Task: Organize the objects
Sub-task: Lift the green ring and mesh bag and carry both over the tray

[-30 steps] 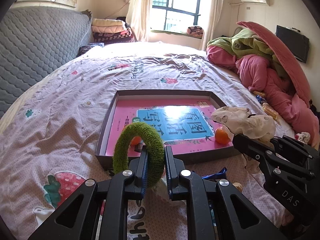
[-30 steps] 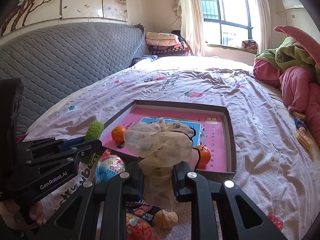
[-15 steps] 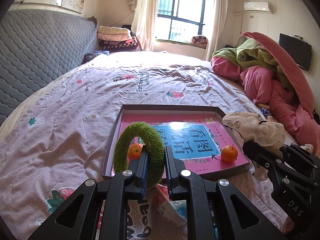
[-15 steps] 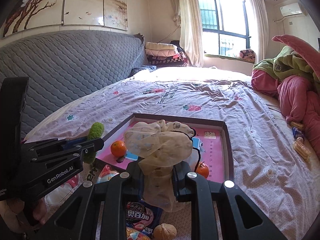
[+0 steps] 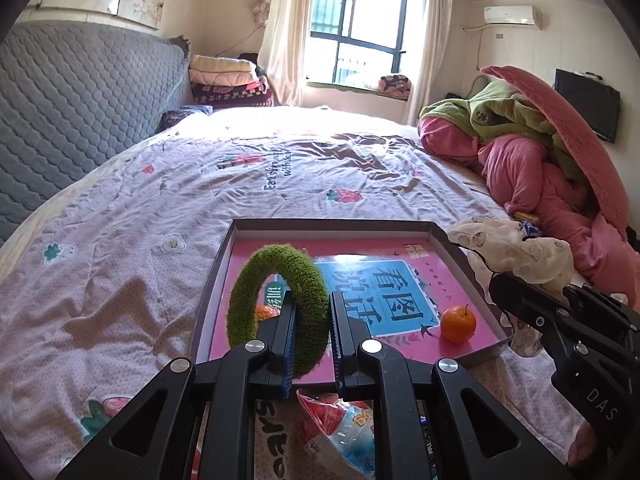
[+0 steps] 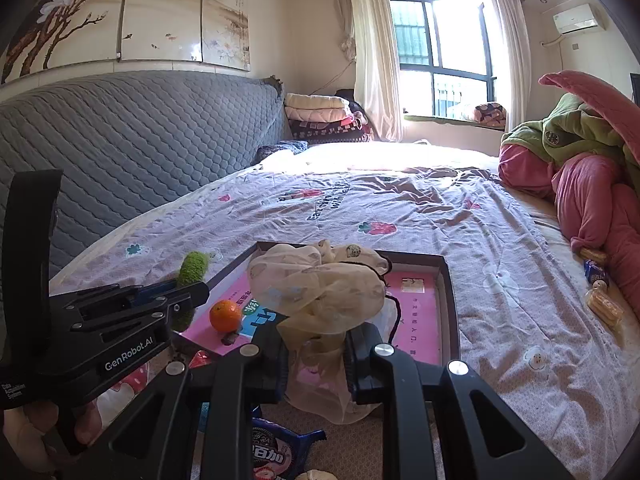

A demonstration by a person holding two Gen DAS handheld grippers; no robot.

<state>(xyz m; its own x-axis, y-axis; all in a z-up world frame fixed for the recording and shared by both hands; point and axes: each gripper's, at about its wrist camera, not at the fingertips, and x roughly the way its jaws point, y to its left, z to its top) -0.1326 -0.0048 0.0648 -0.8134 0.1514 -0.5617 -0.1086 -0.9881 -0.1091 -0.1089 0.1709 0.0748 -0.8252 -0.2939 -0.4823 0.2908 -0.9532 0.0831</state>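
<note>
- Since a second ago both of your views have drawn back from the shallow box (image 5: 448, 240): it sat large and close then, and now more of the bedspread (image 5: 120, 240) shows around it. Both grips are unchanged.
- Your left gripper (image 5: 312, 340) is pinching the green fuzzy ring (image 5: 304, 280) by its lower right arc, so the ring stands upright in front of the box's near left corner.
- Your right gripper (image 6: 316, 344) is clamped on the cream gauzy cloth (image 6: 320, 284), bunched above the jaws and hanging loose below them, in front of the box.
- Expect the ring to be light, plush and springy; it should not slip, but it could tip over when let go, so lay it flat.
- Treat the cloth as nearly weightless and limp. Its dark cord (image 6: 394, 312) trails loose and could snag the box rim.
- Two oranges (image 5: 458, 324) already lie in the box, which suggests it is the goal. They will roll if nudged, so set things down clear of them.
- Snack packets (image 6: 276, 456) lie on the bed below your grippers, outside the box.
</note>
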